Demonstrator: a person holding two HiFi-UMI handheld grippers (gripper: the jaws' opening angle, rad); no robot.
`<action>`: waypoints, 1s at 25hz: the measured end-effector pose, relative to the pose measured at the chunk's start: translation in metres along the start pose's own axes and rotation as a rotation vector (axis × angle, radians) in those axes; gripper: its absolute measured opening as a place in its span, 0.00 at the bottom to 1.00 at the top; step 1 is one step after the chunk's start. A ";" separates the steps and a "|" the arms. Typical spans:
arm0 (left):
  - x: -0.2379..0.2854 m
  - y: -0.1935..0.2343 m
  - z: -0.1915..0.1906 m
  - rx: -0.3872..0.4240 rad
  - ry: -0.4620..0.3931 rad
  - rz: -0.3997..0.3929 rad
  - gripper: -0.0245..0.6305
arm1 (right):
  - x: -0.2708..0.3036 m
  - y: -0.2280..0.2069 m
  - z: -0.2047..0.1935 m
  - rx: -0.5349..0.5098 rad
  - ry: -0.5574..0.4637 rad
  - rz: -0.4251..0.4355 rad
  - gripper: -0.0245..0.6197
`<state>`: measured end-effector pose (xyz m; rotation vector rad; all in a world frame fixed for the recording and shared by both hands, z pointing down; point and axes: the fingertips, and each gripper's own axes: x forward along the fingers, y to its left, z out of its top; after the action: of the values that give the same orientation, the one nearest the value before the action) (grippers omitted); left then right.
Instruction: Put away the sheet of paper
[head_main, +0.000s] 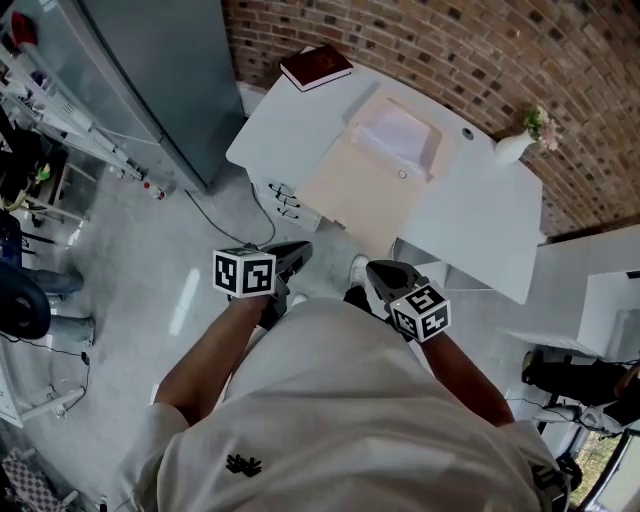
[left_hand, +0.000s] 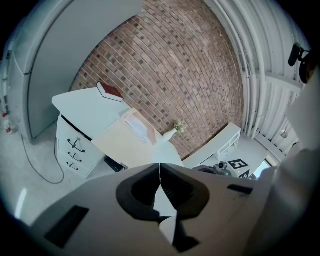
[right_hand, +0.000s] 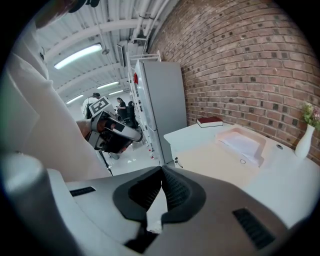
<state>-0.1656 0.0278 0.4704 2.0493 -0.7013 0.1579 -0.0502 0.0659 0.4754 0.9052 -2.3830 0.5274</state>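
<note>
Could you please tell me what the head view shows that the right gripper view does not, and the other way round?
Only the head view: the marker cube on the right gripper and the person's shoe. Only the right gripper view: the ceiling lights and the right gripper's jaws, shut with nothing between them. Both: the left gripper, the red book, the tray with white paper, the vase, the grey cabinet and the brick wall.
</note>
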 end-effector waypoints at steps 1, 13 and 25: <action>-0.001 0.000 0.000 0.003 0.001 -0.001 0.08 | 0.000 0.000 0.000 -0.002 0.000 -0.002 0.08; 0.005 -0.003 -0.006 0.042 0.039 0.006 0.08 | -0.006 0.001 -0.004 0.000 0.006 -0.007 0.08; 0.021 0.000 -0.014 0.029 0.060 0.041 0.08 | -0.011 -0.026 -0.012 0.009 0.005 -0.011 0.08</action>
<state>-0.1463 0.0303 0.4858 2.0495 -0.7082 0.2532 -0.0215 0.0590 0.4825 0.9200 -2.3716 0.5363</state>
